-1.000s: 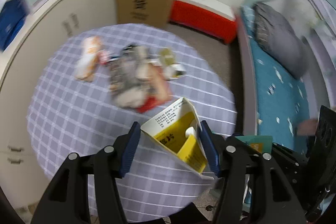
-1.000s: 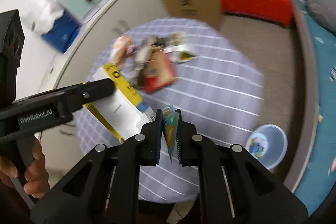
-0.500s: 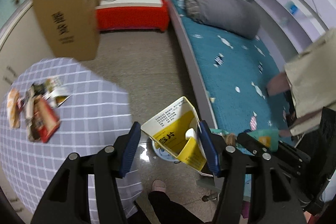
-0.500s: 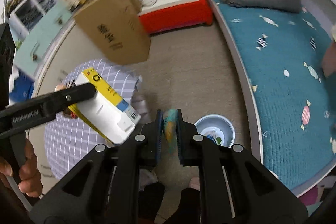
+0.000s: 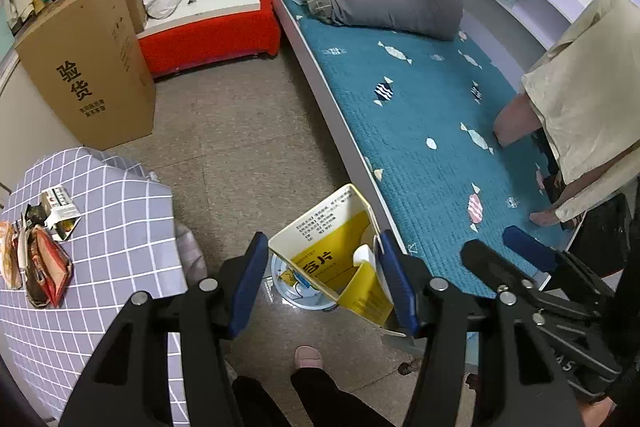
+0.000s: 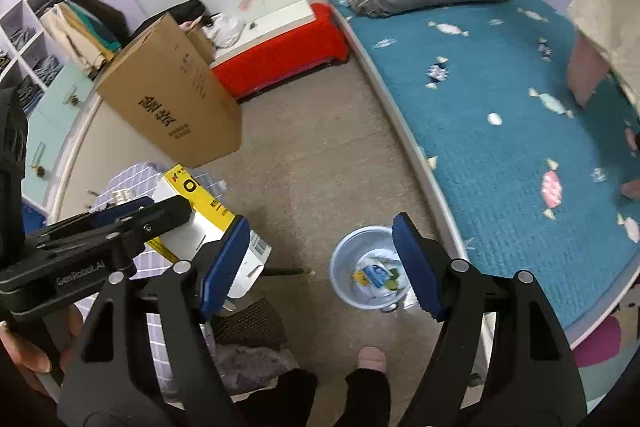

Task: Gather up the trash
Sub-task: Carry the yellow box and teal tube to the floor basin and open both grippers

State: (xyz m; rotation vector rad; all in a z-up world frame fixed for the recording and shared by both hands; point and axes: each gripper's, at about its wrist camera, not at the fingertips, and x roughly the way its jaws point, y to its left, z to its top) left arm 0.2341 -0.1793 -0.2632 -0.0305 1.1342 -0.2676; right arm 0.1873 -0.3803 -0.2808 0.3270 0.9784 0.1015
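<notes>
A: So, what changed?

B: Both hands swung from the table (image 5: 104, 227) to the bin (image 6: 362, 277) on the floor beside the bed (image 6: 500, 131). The right gripper (image 6: 320, 267), clamped on a wrapper a second ago, has jaws opening with nothing between them; the wrapper (image 6: 374, 273) seems to lie in the bin.

A: And the left?

B: The left gripper (image 5: 320, 279) keeps its jaws clenched on the carton (image 5: 340, 251), over the bin. More trash (image 5: 36, 263) waits on the table
</notes>
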